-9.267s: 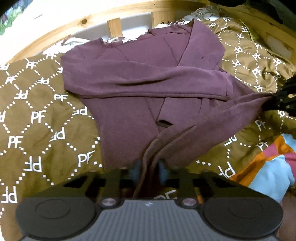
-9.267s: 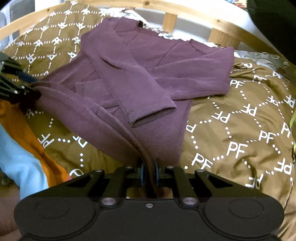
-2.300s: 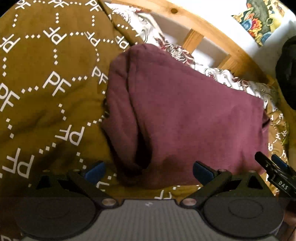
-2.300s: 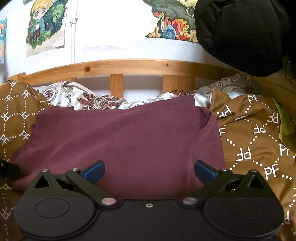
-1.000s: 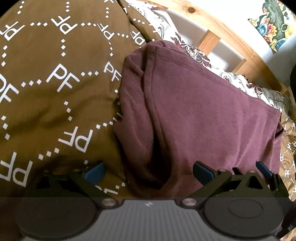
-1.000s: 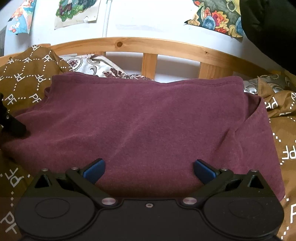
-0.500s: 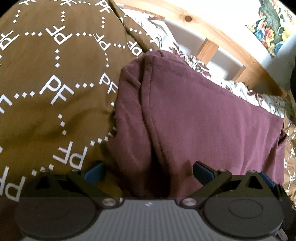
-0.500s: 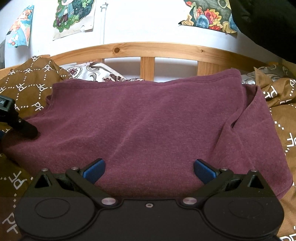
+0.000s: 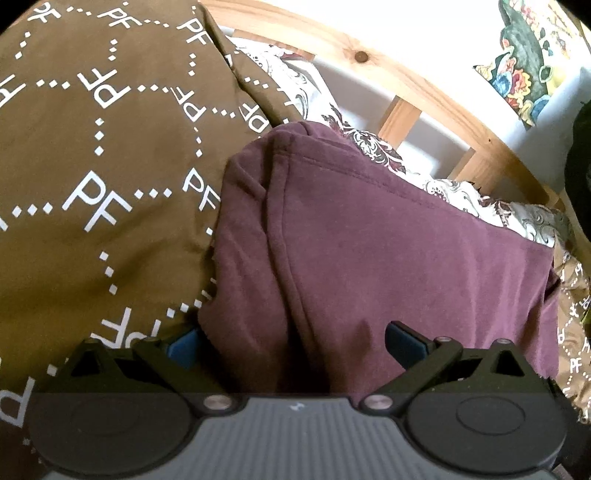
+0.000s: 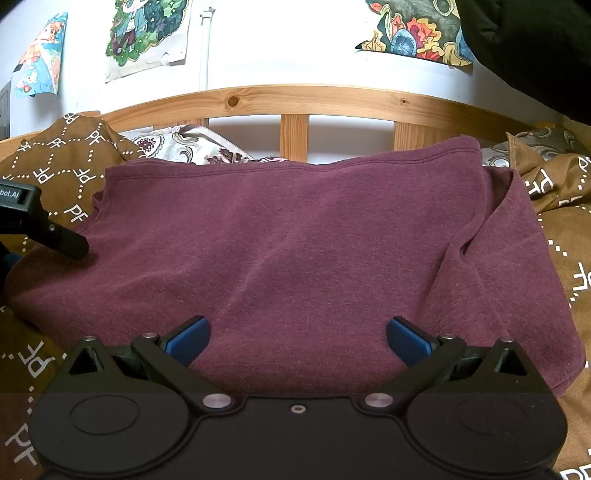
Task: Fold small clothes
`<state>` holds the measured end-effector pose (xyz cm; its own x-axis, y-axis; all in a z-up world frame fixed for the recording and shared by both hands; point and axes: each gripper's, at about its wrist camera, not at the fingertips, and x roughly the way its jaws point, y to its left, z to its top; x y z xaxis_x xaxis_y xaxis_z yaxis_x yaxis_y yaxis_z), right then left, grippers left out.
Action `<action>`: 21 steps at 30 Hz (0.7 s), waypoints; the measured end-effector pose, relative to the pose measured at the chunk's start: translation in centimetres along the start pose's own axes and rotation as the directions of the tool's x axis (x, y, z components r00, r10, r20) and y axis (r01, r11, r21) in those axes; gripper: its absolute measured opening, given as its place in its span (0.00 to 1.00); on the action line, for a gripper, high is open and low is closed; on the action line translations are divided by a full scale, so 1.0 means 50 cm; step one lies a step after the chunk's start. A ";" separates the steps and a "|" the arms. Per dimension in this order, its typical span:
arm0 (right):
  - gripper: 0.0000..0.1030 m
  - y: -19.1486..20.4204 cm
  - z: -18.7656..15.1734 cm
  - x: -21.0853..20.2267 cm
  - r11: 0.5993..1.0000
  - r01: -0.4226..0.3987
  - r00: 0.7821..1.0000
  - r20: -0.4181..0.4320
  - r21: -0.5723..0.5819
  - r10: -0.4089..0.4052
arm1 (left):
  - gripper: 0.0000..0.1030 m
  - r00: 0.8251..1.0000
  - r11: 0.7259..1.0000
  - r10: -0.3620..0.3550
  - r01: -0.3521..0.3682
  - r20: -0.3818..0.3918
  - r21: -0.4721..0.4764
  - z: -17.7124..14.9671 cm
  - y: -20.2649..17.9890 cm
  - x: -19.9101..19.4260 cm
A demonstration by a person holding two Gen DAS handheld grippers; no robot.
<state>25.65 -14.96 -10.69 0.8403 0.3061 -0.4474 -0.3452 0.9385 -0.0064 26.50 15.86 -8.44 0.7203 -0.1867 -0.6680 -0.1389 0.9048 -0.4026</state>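
Note:
A maroon long-sleeved top [image 9: 388, 258] [image 10: 295, 251] lies folded into a rough rectangle on the brown bedspread. My left gripper [image 9: 291, 341] is open at the fold's left near corner, and the cloth bulges between its blue pads [image 9: 404, 341]. My right gripper [image 10: 297, 338] is also open, low over the near edge of the top, pads wide apart. In the right wrist view the left gripper's black finger [image 10: 62, 240] rests at the top's left edge.
Brown bedspread with white "PF" lettering [image 9: 92, 184] [image 10: 569, 258] surrounds the top. A wooden slatted headboard [image 10: 295, 107] and a patterned pillow [image 10: 184, 147] lie behind it. Posters [image 10: 147, 33] hang on the white wall. A dark garment [image 10: 535, 48] hangs at the upper right.
Both grippers have crept closer to the folded top and stayed open. The left gripper's finger now shows larger at the left edge in the right wrist view.

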 end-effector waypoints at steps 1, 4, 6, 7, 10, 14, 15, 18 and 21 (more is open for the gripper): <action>1.00 0.000 0.000 0.000 1.000 0.000 1.000 0.000 0.000 0.000 | 0.96 1.000 1.000 -0.001 0.001 -0.002 0.000 0.001 0.001 -0.001; 1.00 0.000 0.000 0.000 1.000 0.000 1.000 0.000 0.001 0.000 | 0.89 1.000 1.000 0.020 -0.020 -0.005 0.015 0.001 0.000 -0.002; 1.00 0.000 0.000 0.000 1.000 0.001 1.000 0.000 0.000 -0.001 | 0.83 0.999 0.999 0.035 -0.035 -0.004 0.022 0.000 -0.003 -0.003; 1.00 0.000 0.000 0.000 1.000 0.001 1.000 0.001 0.001 -0.001 | 0.74 0.999 0.999 0.044 -0.044 -0.002 0.023 0.001 -0.003 -0.004; 1.00 0.000 0.000 0.000 1.000 0.001 1.000 0.001 0.001 -0.001 | 0.51 1.000 1.000 0.019 -0.019 0.015 -0.002 0.003 0.002 -0.015; 1.00 0.000 0.000 0.000 1.000 0.001 1.000 0.001 0.001 -0.001 | 0.45 1.000 1.000 0.003 -0.003 0.026 -0.005 0.009 0.004 -0.019; 1.00 0.000 0.000 0.000 1.000 0.001 1.000 0.001 0.001 -0.001 | 0.45 1.000 1.000 0.011 -0.011 0.017 -0.005 0.009 0.005 -0.015; 1.00 -0.001 -0.001 0.000 1.000 0.001 1.000 0.001 0.001 -0.001 | 0.53 0.999 0.999 0.038 -0.039 -0.025 -0.012 0.009 0.007 0.002; 1.00 -0.001 -0.001 0.000 1.000 0.001 1.000 0.002 0.001 -0.001 | 0.62 0.999 1.000 0.025 -0.026 -0.032 -0.018 0.007 0.009 0.005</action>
<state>25.62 -15.01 -10.73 0.8415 0.3050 -0.4459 -0.3436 0.9391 -0.0062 26.89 16.34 -8.56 0.6946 -0.1761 -0.6975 -0.1697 0.9021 -0.3968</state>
